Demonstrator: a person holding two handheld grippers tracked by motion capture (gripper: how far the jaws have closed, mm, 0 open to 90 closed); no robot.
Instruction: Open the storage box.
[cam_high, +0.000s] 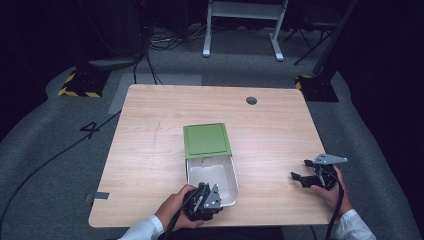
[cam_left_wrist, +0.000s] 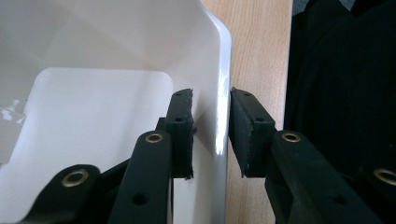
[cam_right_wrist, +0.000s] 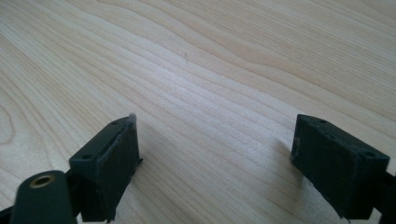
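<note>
A: High view first, nearest edge: what are the hands doing?

B: The left hand (cam_high: 172, 207) holds the left tool (cam_high: 206, 200) at the near end of a white box (cam_high: 227, 177), close to the front edge of the desk (cam_high: 145, 150). The right hand (cam_high: 332, 192) holds the right tool (cam_high: 300, 176) low over bare wood near the desk's right edge, well apart from the box. White sleeves show at both wrists.

A: Is the left tool gripping anything?

B: In the left gripper view its jaws straddle the box's wall (cam_left_wrist: 223, 84), one pad (cam_left_wrist: 180, 135) inside the box and the other outside, over the wood. The outer pad seems to touch the rim; the inner one sits just beside the wall, so I cannot tell whether they are clamped on it.

A: And the right tool?

B: Its jaws stand wide apart in the right gripper view, with nothing between them but wood grain.

A: Farther up the desk?

B: A green lid (cam_high: 207, 140) lies flat over the far part of the box, leaving the near part uncovered; the box's inside looks empty. Beyond that, a round grey cap (cam_high: 251, 100) sits in the desk near its far edge. Behind the desk, cables (cam_high: 150, 55) trail over grey carpet, and the white legs of another stand (cam_high: 242, 27) are at the back.
</note>
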